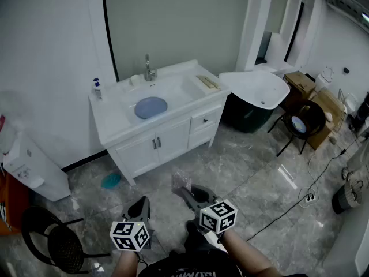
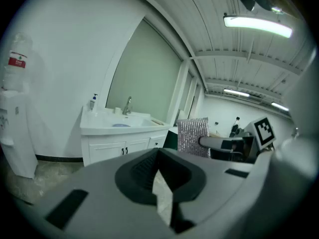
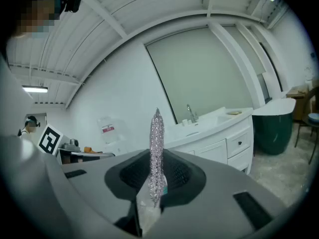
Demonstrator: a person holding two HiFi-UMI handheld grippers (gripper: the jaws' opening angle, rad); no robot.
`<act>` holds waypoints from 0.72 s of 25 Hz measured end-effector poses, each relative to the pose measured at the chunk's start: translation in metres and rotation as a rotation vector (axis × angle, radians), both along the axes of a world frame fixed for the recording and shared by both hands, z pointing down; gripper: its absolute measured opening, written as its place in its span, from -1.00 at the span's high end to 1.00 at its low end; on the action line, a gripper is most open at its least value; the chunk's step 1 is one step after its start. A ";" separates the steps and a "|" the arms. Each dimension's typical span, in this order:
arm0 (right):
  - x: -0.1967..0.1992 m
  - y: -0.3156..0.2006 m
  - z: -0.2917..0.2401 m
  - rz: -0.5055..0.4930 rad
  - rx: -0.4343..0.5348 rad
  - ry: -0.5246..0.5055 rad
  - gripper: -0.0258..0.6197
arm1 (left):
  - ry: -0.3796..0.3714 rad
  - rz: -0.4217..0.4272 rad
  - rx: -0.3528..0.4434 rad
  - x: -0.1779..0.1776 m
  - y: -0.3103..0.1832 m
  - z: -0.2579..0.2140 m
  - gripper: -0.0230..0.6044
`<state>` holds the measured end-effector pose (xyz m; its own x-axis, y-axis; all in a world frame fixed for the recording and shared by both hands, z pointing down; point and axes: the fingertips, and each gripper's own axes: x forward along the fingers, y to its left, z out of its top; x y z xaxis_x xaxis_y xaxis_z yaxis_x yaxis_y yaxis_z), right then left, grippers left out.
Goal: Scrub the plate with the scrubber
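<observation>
A blue plate (image 1: 151, 107) lies in the basin of the white vanity (image 1: 109, 126) across the room; it shows as a small blue patch (image 2: 119, 125) in the left gripper view. My right gripper (image 1: 185, 190) is shut on a silvery mesh scrubber (image 1: 181, 181), which stands edge-on between its jaws (image 3: 157, 156). The scrubber (image 2: 193, 135) also shows in the left gripper view, off to the right. My left gripper (image 1: 140, 208) is shut with nothing in it (image 2: 160, 183). Both grippers hang low over the floor, well short of the vanity.
A faucet (image 1: 149, 68) and a soap bottle (image 1: 97, 88) stand on the vanity top. A white tub (image 1: 259, 88) sits to its right, a water dispenser (image 1: 26, 166) to its left. A black chair (image 1: 55, 241) is at the lower left; a cable (image 1: 300, 201) runs on the floor.
</observation>
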<state>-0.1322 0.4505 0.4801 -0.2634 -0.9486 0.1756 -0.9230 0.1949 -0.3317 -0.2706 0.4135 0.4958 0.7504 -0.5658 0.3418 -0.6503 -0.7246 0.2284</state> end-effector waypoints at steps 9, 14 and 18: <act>-0.001 -0.002 0.010 -0.010 -0.028 0.004 0.68 | 0.005 -0.009 -0.043 0.001 -0.003 0.011 0.87; 0.006 -0.010 0.017 -0.005 -0.043 -0.004 0.68 | -0.003 -0.038 -0.059 -0.001 -0.017 0.017 0.87; 0.024 -0.022 0.026 0.008 -0.056 -0.005 0.68 | -0.001 -0.061 -0.098 0.008 -0.035 0.026 0.87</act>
<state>-0.1083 0.4282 0.5058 -0.2568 -0.9392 0.2277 -0.9229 0.1685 -0.3461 -0.2630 0.3781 0.5217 0.7150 -0.5745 0.3983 -0.6929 -0.6578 0.2951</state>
